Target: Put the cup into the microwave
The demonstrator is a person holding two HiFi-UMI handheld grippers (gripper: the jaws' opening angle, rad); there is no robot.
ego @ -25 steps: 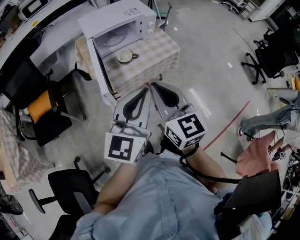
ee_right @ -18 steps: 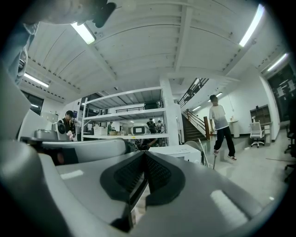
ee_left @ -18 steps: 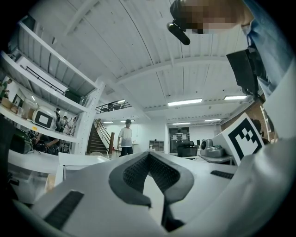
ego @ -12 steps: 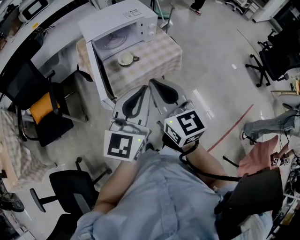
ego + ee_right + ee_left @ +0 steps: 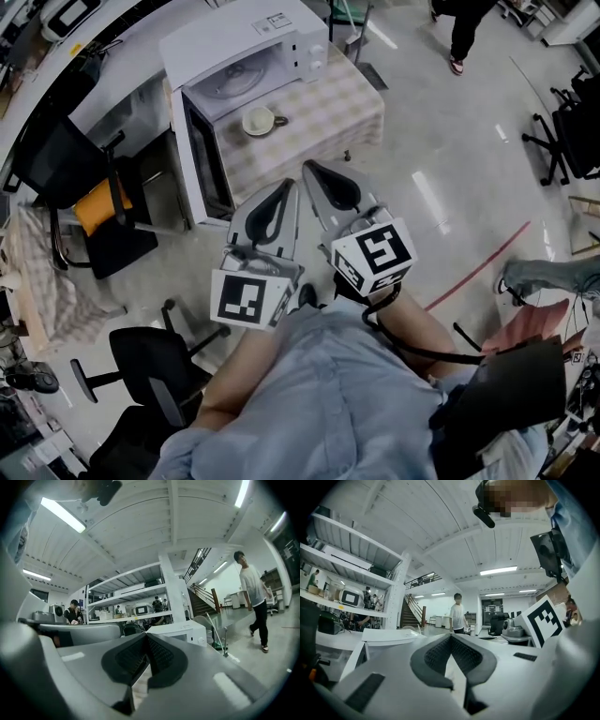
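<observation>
Both hand-held grippers, left (image 5: pixel 281 187) and right (image 5: pixel 314 171), have neared the bench (image 5: pixel 337 103), jaws together, empty. Cup (image 5: pixel 258 120) stands at 11 o'clock, before the open microwave (image 5: pixel 239 37). Recommend opening wide before the approach.

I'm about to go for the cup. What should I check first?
1. The door of the microwave open: ok.
2. The cup upright on the table, before the opening: ok.
3. The left gripper jaws apart for a grasp: not ok, shut, empty.
4. The right gripper jaws apart: not ok, shut, empty.
5. Either gripper at the cup: not ok, both apart from it.
</observation>
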